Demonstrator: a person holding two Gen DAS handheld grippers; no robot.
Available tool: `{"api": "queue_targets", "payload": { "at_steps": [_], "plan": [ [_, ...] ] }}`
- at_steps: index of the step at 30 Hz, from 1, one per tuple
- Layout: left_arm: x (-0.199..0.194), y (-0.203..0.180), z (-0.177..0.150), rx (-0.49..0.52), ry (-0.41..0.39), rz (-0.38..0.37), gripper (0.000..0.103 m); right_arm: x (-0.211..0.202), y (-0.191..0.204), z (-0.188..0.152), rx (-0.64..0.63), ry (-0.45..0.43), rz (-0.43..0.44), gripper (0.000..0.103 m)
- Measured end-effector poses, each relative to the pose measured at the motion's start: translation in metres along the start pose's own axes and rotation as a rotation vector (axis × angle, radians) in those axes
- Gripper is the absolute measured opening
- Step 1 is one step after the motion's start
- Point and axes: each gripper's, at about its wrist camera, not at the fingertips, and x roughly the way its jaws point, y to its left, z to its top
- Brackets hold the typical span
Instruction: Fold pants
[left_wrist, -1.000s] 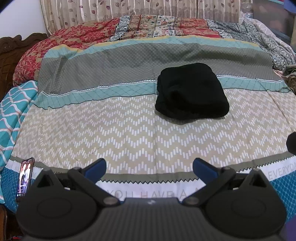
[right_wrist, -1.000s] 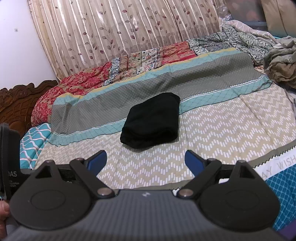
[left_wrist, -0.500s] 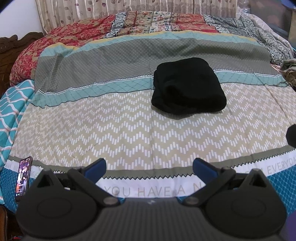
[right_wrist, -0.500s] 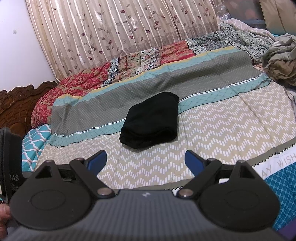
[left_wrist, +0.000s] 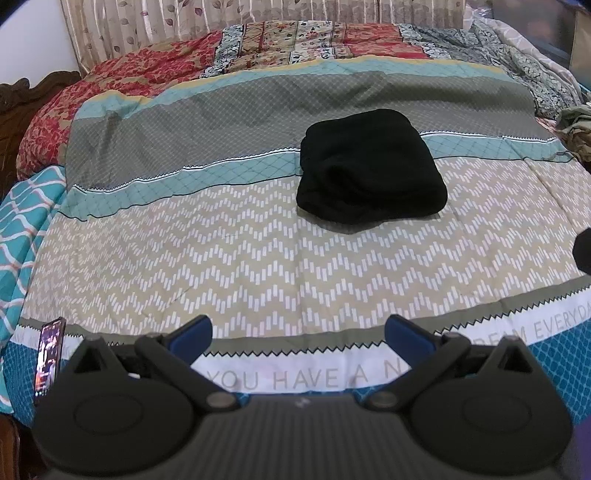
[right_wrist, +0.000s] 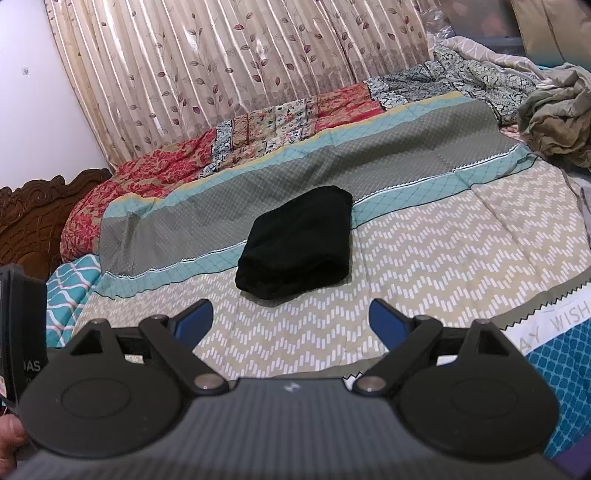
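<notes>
The black pants (left_wrist: 369, 170) lie folded in a compact bundle on the patterned bedspread (left_wrist: 221, 258), near the middle of the bed. They also show in the right wrist view (right_wrist: 297, 243). My left gripper (left_wrist: 298, 332) is open and empty, held back over the bed's near edge, well short of the pants. My right gripper (right_wrist: 291, 317) is open and empty too, also well short of the pants.
A phone (left_wrist: 48, 360) stands at the bed's near left corner. A carved wooden headboard (right_wrist: 33, 221) is at the left. A crumpled olive cloth (right_wrist: 554, 114) lies at the far right. Curtains (right_wrist: 258, 55) hang behind the bed.
Both grippers have drawn back slightly from the pants; the left view now shows more of the near hem text. The pants have not moved.
</notes>
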Motion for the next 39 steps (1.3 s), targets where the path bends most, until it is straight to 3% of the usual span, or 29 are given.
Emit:
{"api": "queue_targets", "payload": {
  "at_steps": [39],
  "plan": [
    [0.0067,-0.0018,-0.0022,0.011,0.021,0.030,0.103,0.0013,-0.0025,-0.0011,0.019,-0.001,-0.001,0.093]
  ]
}}
